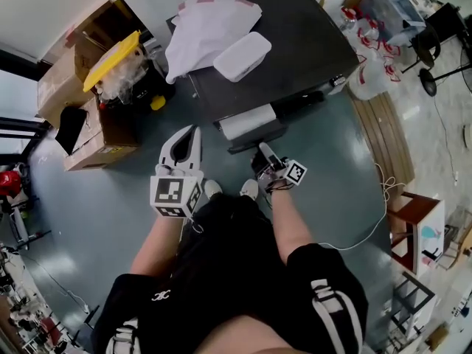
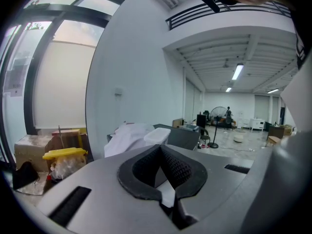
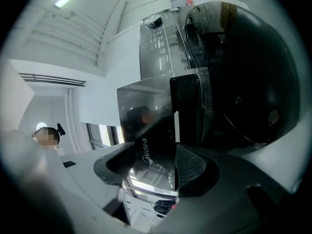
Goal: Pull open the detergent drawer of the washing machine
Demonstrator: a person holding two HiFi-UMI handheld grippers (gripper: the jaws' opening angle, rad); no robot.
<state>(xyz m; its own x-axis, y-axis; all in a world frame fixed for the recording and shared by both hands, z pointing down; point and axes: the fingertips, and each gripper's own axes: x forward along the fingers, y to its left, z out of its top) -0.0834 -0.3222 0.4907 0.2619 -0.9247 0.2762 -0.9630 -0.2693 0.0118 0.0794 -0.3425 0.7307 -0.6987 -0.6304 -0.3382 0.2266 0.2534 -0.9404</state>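
Observation:
The dark washing machine [image 1: 295,43] stands ahead of me, its round door [image 3: 243,72] filling the right gripper view. Its detergent drawer [image 1: 247,121] sticks out of the front, pale inside with a glossy dark front panel [image 3: 156,145] bearing white lettering. My right gripper [image 1: 264,153] is at that panel, and in the right gripper view the right gripper [image 3: 161,165] has the panel pinched between its pads. The left gripper [image 1: 190,135] hangs left of the drawer, apart from the machine. In its own view the left gripper [image 2: 160,152] has its tips together and holds nothing.
A white cloth [image 1: 206,24] and a white lidded container [image 1: 242,55] lie on the machine's top. Cardboard boxes [image 1: 96,135] and a yellow-lidded bin [image 1: 110,61] stand at the left. Plastic bottles [image 1: 365,72] and a wooden stool [image 1: 417,220] are at the right, with a cable [image 1: 369,227] on the floor.

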